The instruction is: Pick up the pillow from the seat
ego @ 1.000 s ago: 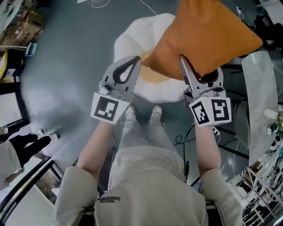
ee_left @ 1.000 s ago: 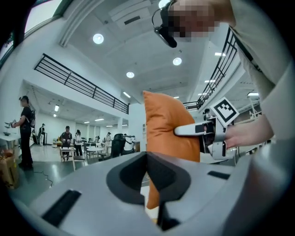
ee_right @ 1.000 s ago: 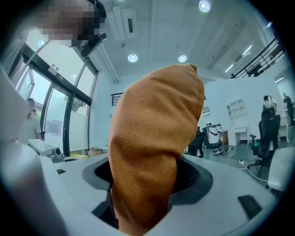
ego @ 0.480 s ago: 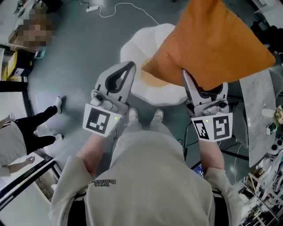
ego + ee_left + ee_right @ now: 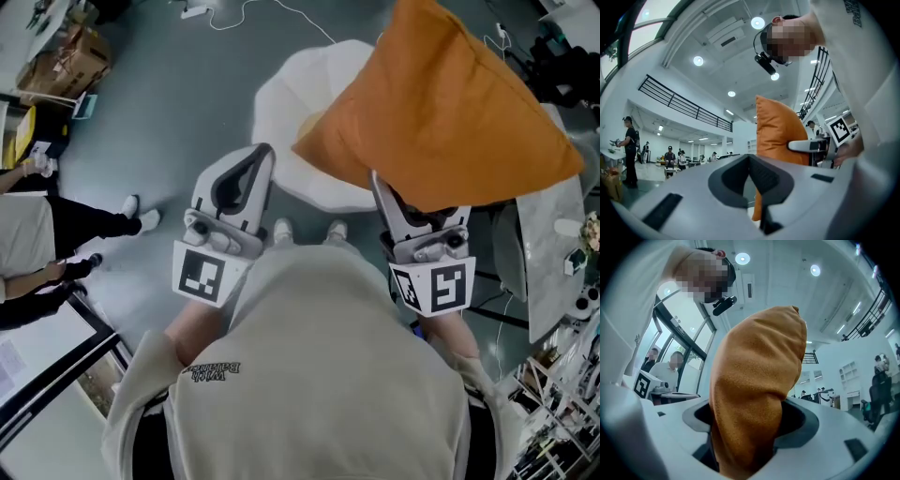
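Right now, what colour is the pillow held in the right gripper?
The pillow is plain orange, with no pattern. It shows best in the head view.

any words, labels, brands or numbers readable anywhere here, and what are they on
Nothing reads clearly enough to quote.
sweatshirt back: two small lines of print, upside down in the head view, too blurred to read
sleeve print: cut off at the picture's edge, unreadable
left marker cube, right marker cube: black-and-white square patterns only, no letters
cardboard boxes: too small to tell
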A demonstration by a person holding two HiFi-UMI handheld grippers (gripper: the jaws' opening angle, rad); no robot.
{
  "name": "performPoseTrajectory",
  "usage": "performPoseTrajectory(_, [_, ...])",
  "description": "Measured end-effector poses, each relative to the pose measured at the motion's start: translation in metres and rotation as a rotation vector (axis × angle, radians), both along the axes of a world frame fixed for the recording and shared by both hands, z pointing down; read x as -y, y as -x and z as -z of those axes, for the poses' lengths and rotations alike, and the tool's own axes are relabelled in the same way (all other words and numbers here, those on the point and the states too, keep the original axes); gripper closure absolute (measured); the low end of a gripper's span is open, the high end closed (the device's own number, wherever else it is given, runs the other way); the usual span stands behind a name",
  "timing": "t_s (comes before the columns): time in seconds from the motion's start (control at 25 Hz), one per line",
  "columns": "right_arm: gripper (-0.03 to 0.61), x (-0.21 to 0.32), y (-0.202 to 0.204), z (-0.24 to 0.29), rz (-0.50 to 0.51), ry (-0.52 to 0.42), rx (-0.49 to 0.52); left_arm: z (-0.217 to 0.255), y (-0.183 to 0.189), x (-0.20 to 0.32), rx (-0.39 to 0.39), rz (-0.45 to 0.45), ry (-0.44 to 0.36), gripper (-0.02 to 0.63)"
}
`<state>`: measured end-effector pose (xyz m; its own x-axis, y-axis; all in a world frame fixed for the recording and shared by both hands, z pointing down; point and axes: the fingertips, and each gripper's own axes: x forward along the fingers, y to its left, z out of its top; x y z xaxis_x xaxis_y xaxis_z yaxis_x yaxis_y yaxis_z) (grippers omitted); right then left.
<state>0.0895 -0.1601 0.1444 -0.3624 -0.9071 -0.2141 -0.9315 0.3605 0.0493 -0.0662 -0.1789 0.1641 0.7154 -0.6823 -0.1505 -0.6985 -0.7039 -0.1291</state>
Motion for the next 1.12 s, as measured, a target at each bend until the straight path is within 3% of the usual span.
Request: performPoseTrajectory(1.12, [0.195, 0.022, 0.01, -0.011, 0.027, 0.032, -0.022, -0.012, -0.011, 0.018, -0.001, -0.019, 0.046, 0.604])
